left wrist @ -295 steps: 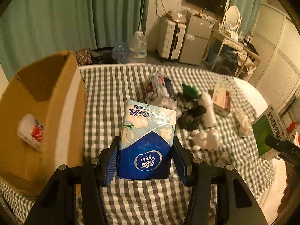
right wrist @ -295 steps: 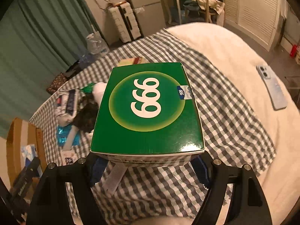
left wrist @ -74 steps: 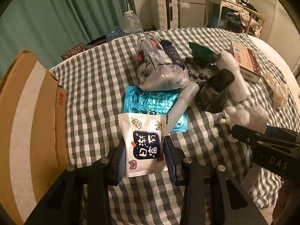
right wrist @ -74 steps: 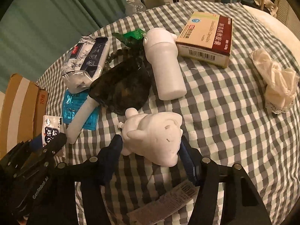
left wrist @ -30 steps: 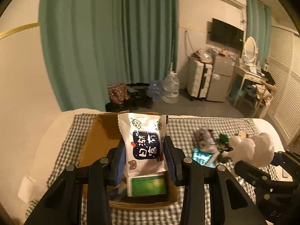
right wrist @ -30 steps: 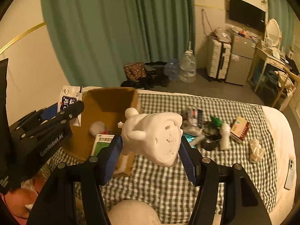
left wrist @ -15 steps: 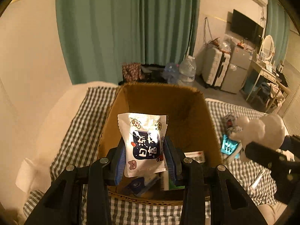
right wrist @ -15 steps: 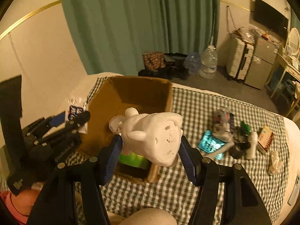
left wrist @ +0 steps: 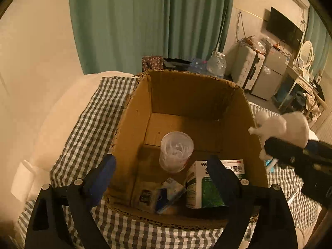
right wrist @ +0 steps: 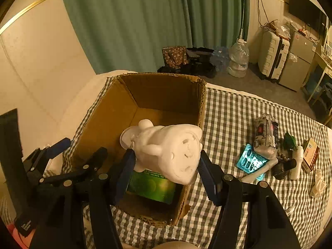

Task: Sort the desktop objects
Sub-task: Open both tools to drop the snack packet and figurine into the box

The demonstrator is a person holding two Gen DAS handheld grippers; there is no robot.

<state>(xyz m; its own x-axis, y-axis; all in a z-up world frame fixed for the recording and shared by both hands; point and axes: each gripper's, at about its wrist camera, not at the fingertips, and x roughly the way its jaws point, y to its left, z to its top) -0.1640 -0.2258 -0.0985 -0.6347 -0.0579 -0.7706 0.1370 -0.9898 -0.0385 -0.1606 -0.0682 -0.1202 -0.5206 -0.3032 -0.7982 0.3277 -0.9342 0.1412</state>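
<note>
My left gripper [left wrist: 159, 166] hangs over the open cardboard box [left wrist: 193, 95], its jaws opening wide with nothing between them. On the box floor stand a clear plastic cup [left wrist: 176, 151] and a green medicine box [left wrist: 209, 184], with a blue tissue pack [left wrist: 168, 193] beside them. Next to the tissue pack lies what looks like the snack packet [left wrist: 145, 195]. My right gripper [right wrist: 166, 166] is shut on a white pig figure [right wrist: 168, 151], held above the box's [right wrist: 166, 91] near right corner. The left gripper [right wrist: 82, 147] shows at the left of that view.
The box sits at the left end of a checked cloth [right wrist: 228, 108]. To the right lie a blue blister pack [right wrist: 251, 161], a plastic bag of packets [right wrist: 265, 137], a white bottle [right wrist: 296, 166], a red-and-cream carton [right wrist: 311, 155] and a crumpled cloth [right wrist: 317, 184].
The left jaws have spread and the snack packet has left them. Both grippers have come lower and closer over the box. The right still holds the pig figure.
</note>
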